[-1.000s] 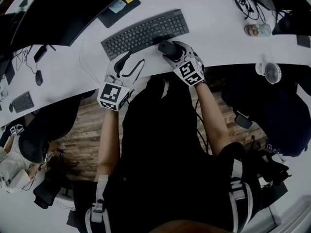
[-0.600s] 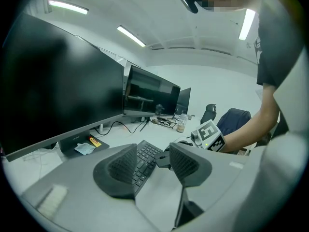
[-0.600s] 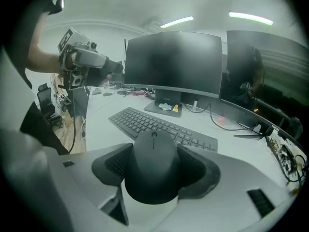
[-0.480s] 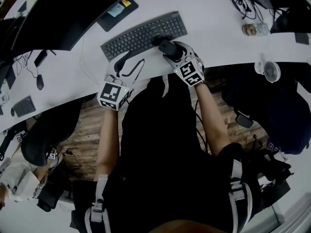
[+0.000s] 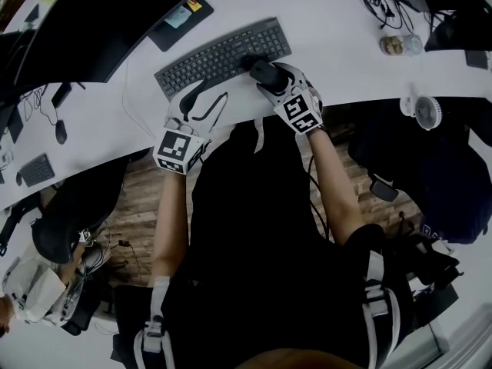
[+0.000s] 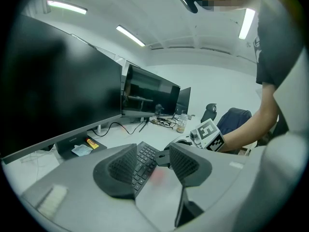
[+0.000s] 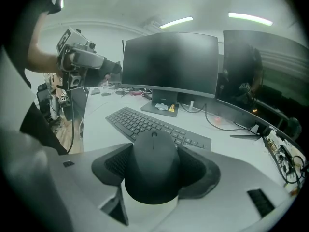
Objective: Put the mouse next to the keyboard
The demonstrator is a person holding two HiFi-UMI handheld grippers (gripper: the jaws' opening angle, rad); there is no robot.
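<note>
A black mouse (image 5: 264, 73) lies between the jaws of my right gripper (image 5: 267, 77), which is shut on its sides. The mouse is at the front edge of the black keyboard (image 5: 223, 56), near its right end. In the right gripper view the mouse (image 7: 154, 166) fills the gap between the pads (image 7: 195, 170), with the keyboard (image 7: 145, 122) just beyond it. My left gripper (image 5: 206, 101) hovers over the white desk (image 5: 115, 114) in front of the keyboard's left half. Its jaws are open and hold nothing (image 6: 152, 166).
Dark monitors (image 7: 169, 64) stand behind the keyboard, with a black pad (image 5: 184, 14) bearing a yellow tube under them. A small white fan (image 5: 425, 112) and a jar (image 5: 398, 46) sit at the right. The desk's curved front edge (image 5: 231, 125) runs under my hands.
</note>
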